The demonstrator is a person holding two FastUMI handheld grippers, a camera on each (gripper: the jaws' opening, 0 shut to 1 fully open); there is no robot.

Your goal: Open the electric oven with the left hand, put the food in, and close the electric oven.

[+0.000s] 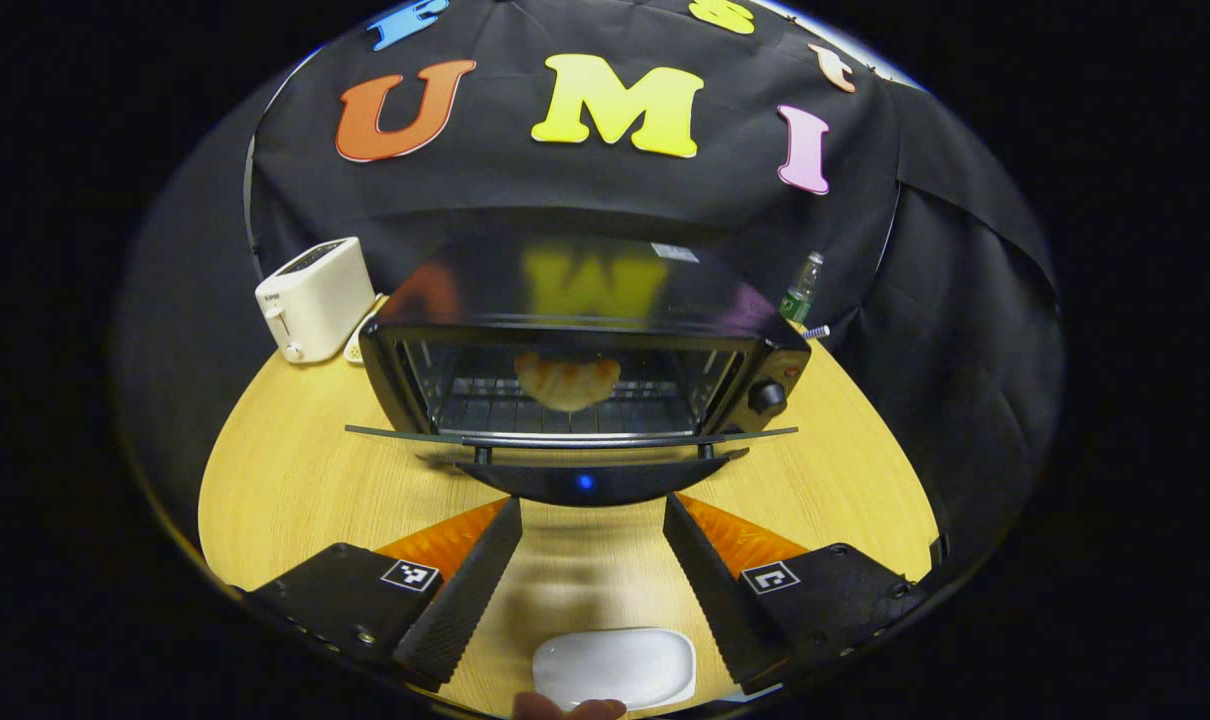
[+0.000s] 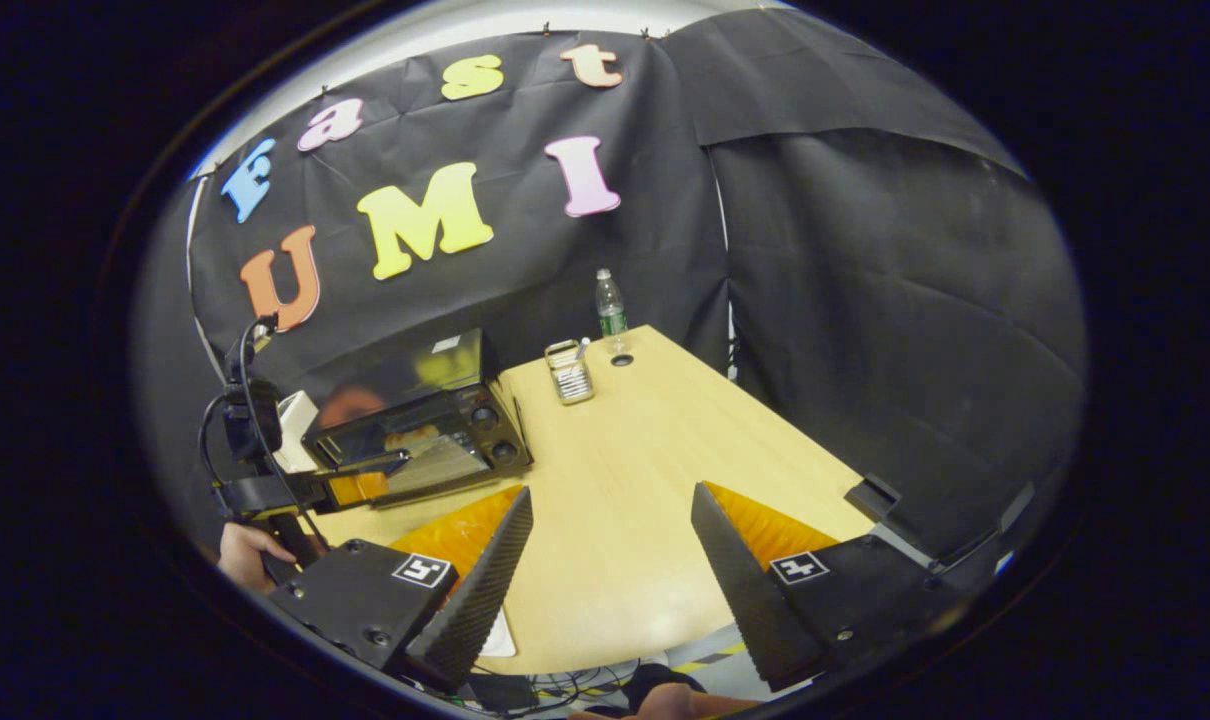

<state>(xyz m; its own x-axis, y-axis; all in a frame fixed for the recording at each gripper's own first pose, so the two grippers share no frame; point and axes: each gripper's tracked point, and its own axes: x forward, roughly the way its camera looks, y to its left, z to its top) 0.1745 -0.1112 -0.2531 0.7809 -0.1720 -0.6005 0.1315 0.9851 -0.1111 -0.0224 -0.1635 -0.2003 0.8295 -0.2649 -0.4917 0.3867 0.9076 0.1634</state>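
In the left gripper view, a white toaster [image 1: 315,297] stands at the far left of the wooden table [image 1: 285,480], just beside the electric oven [image 1: 585,350]. The oven sits in the middle of the table with its glass door [image 1: 570,436] swung down to about level, seen edge-on with its handle toward the camera. Inside, on the wire rack, lies the food [image 1: 567,380], a golden croissant-like piece, near the middle of the chamber. The oven's knobs are on its right end. Behind that right corner stands a plastic bottle [image 1: 801,288]. The left gripper [image 1: 592,535] hangs in front of the door, its fingers spread wide apart with nothing between them, their tips just short of the door's handle. Below them on the table rests an empty white plate [image 1: 615,667].

In the right gripper view, the left gripper [image 2: 365,478] shows at the far left, held by a hand [image 2: 245,552], right at the lowered door of the oven [image 2: 415,430]. Farther right on the table are a small metal holder [image 2: 569,371] and the bottle [image 2: 610,305] near the back edge. The right gripper [image 2: 610,545] is held above the bare tabletop, well apart from the oven, its fingers wide open and empty.
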